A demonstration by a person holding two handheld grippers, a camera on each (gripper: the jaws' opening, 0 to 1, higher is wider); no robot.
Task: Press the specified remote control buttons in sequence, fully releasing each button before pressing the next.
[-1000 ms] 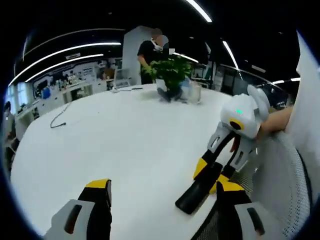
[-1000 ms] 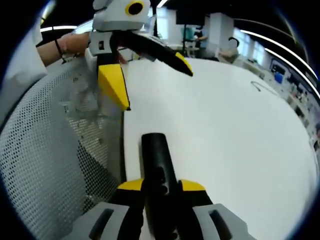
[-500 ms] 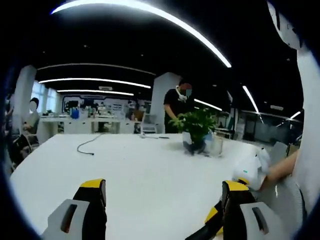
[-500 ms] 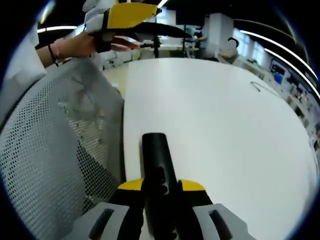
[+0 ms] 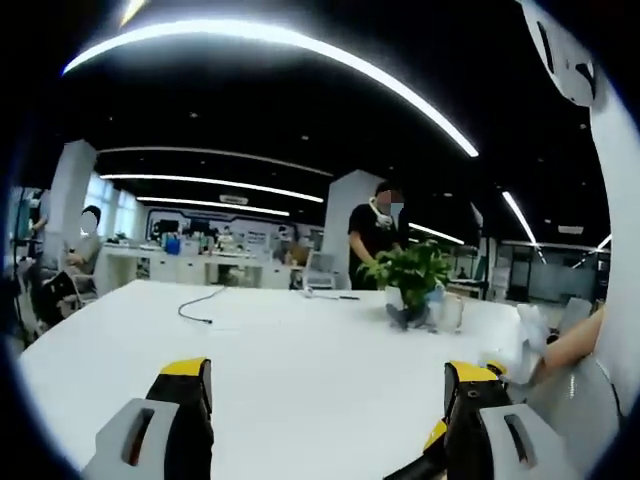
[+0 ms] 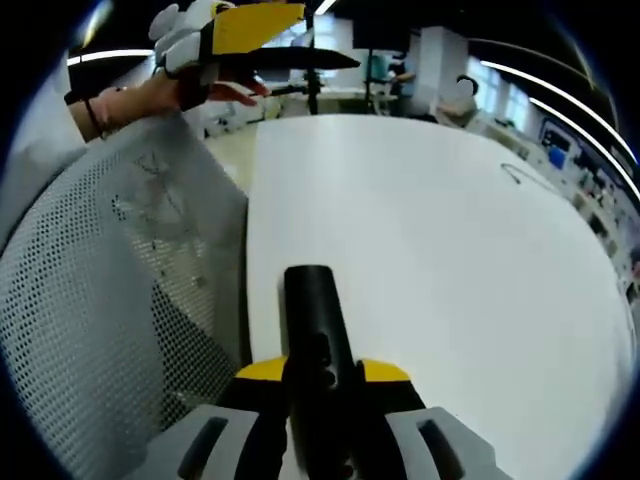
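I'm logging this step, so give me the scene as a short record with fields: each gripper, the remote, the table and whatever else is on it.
left gripper: open, jaws wide apart with nothing between them, raised above the table
right gripper: shut on the remote
remote: black, long, pointing away over the table, its buttons facing up
table: white, large
mesh chair back: grey, beside the table edge in the right gripper view
potted plant: standing at the far side of the table
cable: dark, lying loose on the table
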